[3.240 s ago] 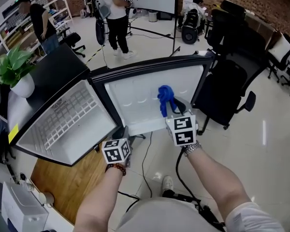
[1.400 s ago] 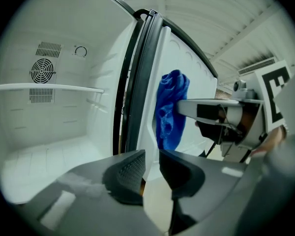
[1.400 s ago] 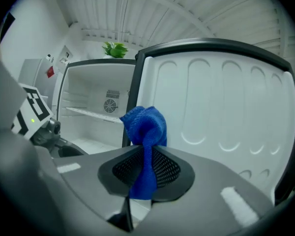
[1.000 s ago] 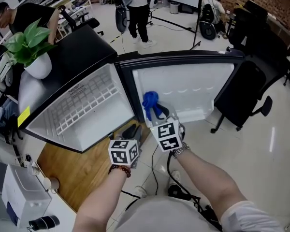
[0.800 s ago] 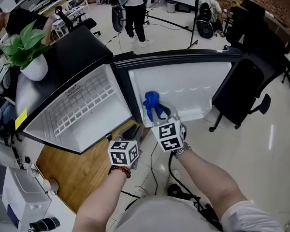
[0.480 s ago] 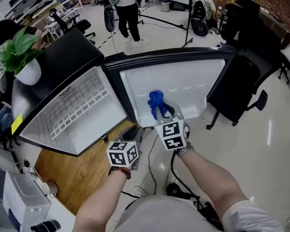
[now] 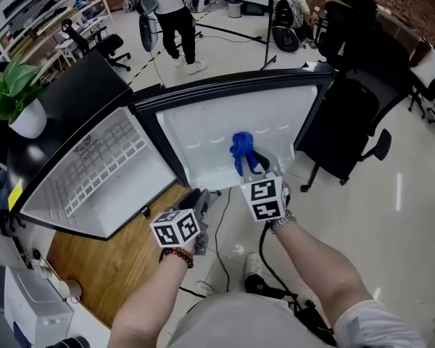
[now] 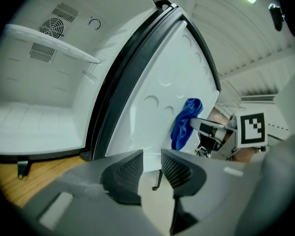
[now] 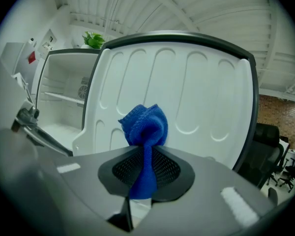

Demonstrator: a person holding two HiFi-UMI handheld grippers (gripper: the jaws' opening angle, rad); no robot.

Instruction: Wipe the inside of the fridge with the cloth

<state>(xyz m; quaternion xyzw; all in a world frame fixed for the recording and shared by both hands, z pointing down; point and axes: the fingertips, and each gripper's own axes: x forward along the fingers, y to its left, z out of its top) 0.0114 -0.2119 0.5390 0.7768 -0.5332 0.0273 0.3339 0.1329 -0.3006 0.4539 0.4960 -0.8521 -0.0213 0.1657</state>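
Since a second ago the cloth (image 7: 241,149) has slid from the hinge side toward the middle of the fridge (image 7: 109,167) door (image 7: 203,125), on its inner panel. It looks soft, light and floppy. It bunches above my right tongs (image 9: 146,168), which are clamped on its tail; a hold nearer the bunch would likely press firmer. My left tongs (image 8: 152,170) have just been opening and stand apart, empty.

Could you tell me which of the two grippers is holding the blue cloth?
The right gripper, pinching the blue cloth; on the left gripper the jaws have just been opening, with nothing between them.
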